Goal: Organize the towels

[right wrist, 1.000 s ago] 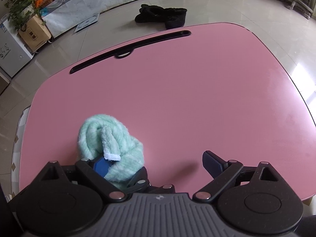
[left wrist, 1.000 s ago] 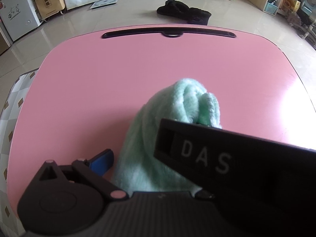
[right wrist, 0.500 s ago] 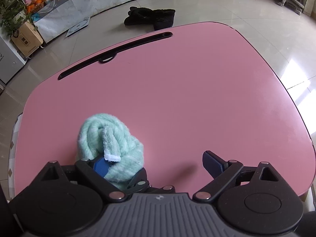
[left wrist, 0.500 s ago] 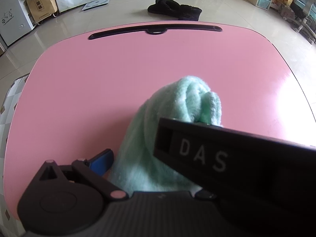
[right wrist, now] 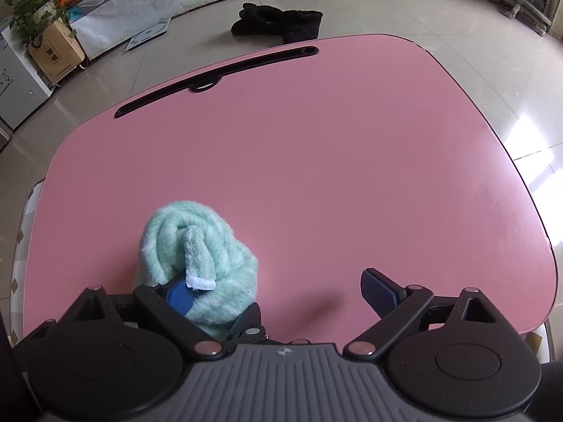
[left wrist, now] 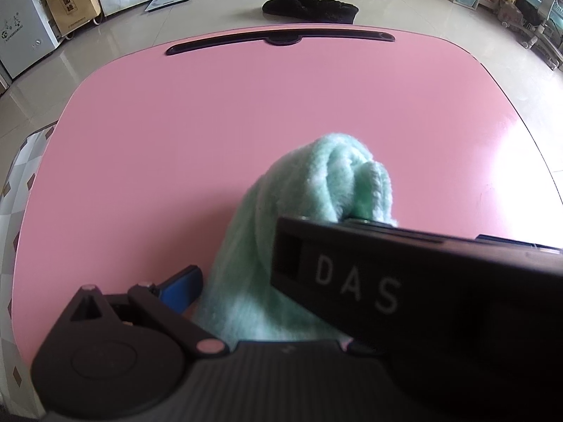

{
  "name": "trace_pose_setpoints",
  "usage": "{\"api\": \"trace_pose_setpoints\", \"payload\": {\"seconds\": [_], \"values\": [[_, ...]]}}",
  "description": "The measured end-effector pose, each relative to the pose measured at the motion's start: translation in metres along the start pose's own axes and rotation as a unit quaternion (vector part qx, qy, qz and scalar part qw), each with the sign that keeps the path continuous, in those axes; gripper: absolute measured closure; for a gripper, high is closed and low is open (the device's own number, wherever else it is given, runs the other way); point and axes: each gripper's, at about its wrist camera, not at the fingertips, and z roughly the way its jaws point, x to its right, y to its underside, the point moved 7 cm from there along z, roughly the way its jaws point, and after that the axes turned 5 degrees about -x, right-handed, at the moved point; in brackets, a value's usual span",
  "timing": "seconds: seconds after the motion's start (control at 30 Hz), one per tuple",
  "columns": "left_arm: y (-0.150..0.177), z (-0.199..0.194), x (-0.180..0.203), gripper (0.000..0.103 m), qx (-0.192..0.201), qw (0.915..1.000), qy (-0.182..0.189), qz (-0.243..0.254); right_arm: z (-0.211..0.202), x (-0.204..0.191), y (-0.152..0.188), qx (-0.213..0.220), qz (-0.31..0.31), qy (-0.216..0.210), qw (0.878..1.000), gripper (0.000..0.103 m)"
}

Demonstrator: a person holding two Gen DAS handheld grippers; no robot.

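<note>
A mint-green towel [left wrist: 316,179] lies bunched and rolled on the pink table [left wrist: 197,133], near its front left. My left gripper [left wrist: 278,281] looks open: its blue left finger [left wrist: 183,283] stands wide of the towel, which fills the space beside it. Its other finger is hidden behind the right gripper's black body marked DAS [left wrist: 359,288]. In the right wrist view the towel [right wrist: 190,235] rests against my open right gripper [right wrist: 278,293]. A white-edged towel corner [right wrist: 198,281] drapes over its left finger [right wrist: 176,297]. Its right finger [right wrist: 380,290] is over bare table.
A dark slot [right wrist: 218,77] runs along the table's far edge. Beyond it, black fluffy slippers [right wrist: 278,21] lie on the tiled floor. A cardboard box [right wrist: 52,52] and a white cabinet [right wrist: 17,84] stand at the far left. A patterned surface [left wrist: 21,183] borders the table's left side.
Both views have drifted slightly over the table. The towel keeps the same place against both grippers, and neither gripper's opening has changed.
</note>
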Motion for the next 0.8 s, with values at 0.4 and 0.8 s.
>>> {"api": "trace_pose_setpoints", "payload": {"seconds": [0.4,0.8], "values": [[0.012,-0.005,-0.02,0.0,-0.012,0.9997,-0.006,-0.019,-0.001,-0.018,0.01,-0.006,-0.024,-0.007,1.0,0.009],[0.019,-0.007,-0.047,0.0,-0.016,0.9987,-0.014,-0.046,0.001,-0.044,0.02,-0.014,-0.049,-0.025,0.998,0.009]]}}
